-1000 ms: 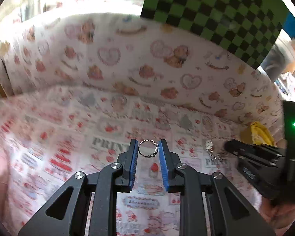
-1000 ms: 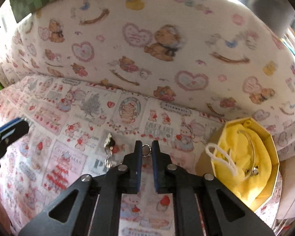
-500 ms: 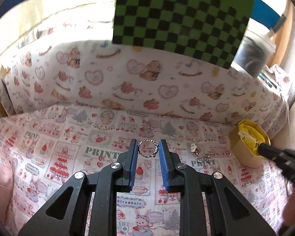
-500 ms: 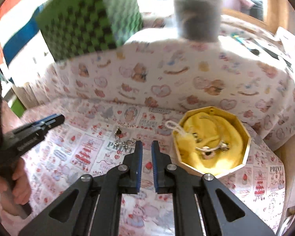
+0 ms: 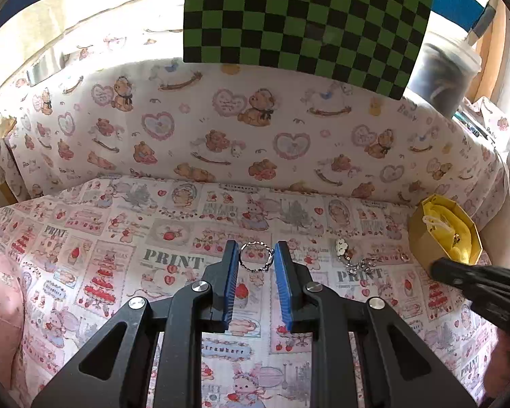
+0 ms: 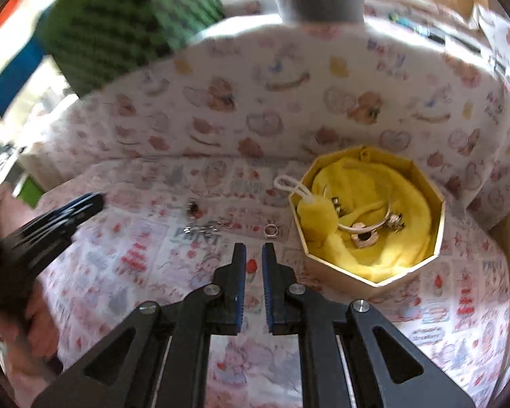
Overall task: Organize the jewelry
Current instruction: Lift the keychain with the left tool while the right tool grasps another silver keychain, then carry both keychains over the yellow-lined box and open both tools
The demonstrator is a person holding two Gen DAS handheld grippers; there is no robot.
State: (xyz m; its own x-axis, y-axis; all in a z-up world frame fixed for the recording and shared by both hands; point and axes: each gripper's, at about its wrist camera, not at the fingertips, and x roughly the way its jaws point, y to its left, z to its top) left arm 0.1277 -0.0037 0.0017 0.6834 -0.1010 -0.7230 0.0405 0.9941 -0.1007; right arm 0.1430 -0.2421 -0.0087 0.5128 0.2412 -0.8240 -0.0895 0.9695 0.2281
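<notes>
1. Two hand-held grippers are in view. The left hand-held gripper (image 5: pixel 256 255) fills the lower middle of its own view. The right hand-held gripper (image 6: pixel 253 255) fills the lower middle of the other.
2. One twisted silver ring (image 5: pixel 256 256) sits between the left gripper's blue pads (image 5: pixel 230 273), pinched at the fingertips; the jaws are only narrowly apart, set to the ring's width.
3. The right gripper's jaws are nearly pressed together, a thin slit between them, with nothing between the pads. It is above the patterned cloth on the surface (image 6: pixel 153 261).
4. One octagonal box (image 6: pixel 437 210) with a yellow lining stands at middle right of the right wrist view. The same box shows at the right edge of the left wrist view (image 5: pixel 421 241).
5. Inside the box lie a gold bangle (image 6: pixel 363 226) and some smaller pieces, too blurred to count.
6. One small plain ring (image 6: pixel 271 230) lies on the cloth just left of the box.
7. One loose cluster of silver jewelry with a flower-shaped piece (image 5: pixel 352 256) lies on the cloth between the held ring and the box; its separate pieces cannot be counted.
8. One green-and-black checkered board (image 5: pixel 306 20) stands at the top of the left wrist view.
9. One grey lidded container (image 5: pixel 442 74) sits at upper right.
</notes>
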